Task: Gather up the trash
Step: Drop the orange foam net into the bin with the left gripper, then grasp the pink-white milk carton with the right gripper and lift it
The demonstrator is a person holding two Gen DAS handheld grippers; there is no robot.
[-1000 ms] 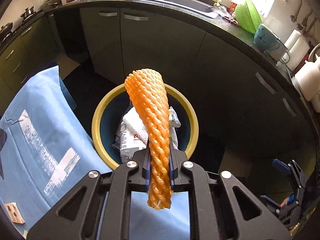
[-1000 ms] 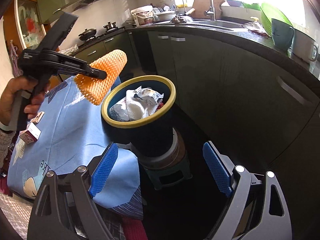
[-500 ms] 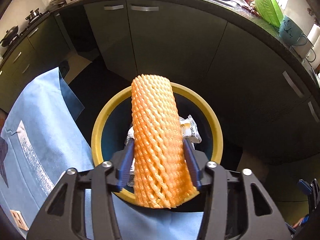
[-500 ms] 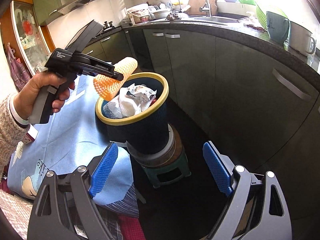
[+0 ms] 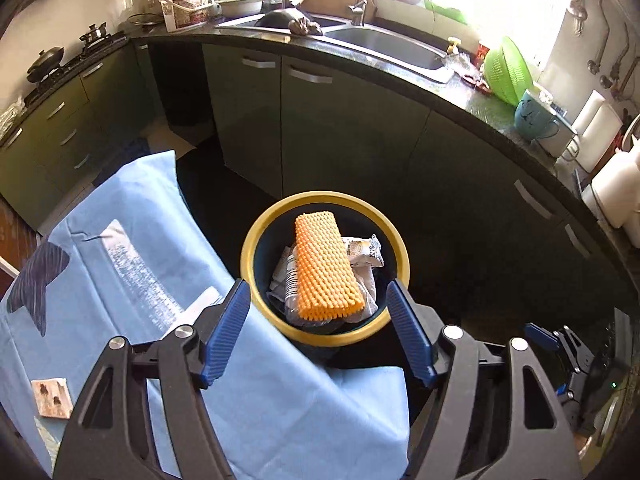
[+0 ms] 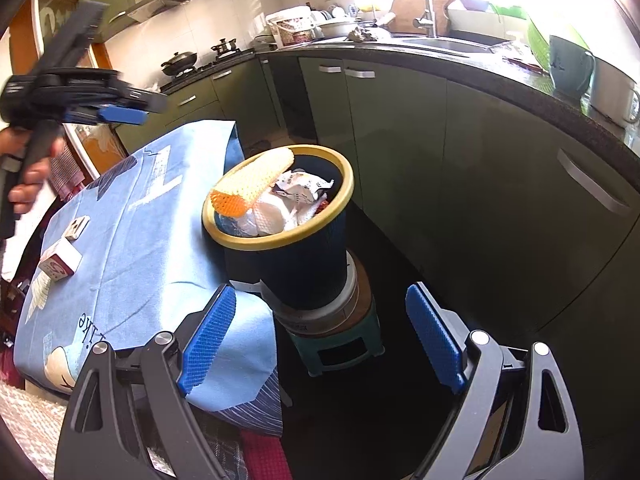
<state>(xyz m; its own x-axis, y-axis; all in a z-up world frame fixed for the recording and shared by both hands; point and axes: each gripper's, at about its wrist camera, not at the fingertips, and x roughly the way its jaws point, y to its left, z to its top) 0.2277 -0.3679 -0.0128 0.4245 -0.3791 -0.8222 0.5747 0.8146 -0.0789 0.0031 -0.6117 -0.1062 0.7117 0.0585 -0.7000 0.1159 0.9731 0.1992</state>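
Left wrist view, left claw (image 5: pixel 318 334) just opened wide, empty, orange foam net (image 5: pixel 325 266) atop bin (image 5: pixel 256 224), bin bottom hidden

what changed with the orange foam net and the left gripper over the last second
The left gripper let go of the orange foam net: its jaws have just been opening and nothing is between them. The net dropped and lies on the wrappers in the bin. The left gripper pulled up and away from the bin. The right gripper stayed open and empty, and the bin kept its place.

Orange foam net (image 5: pixel 325 265) atop bin's (image 5: pixel 256 240) trash
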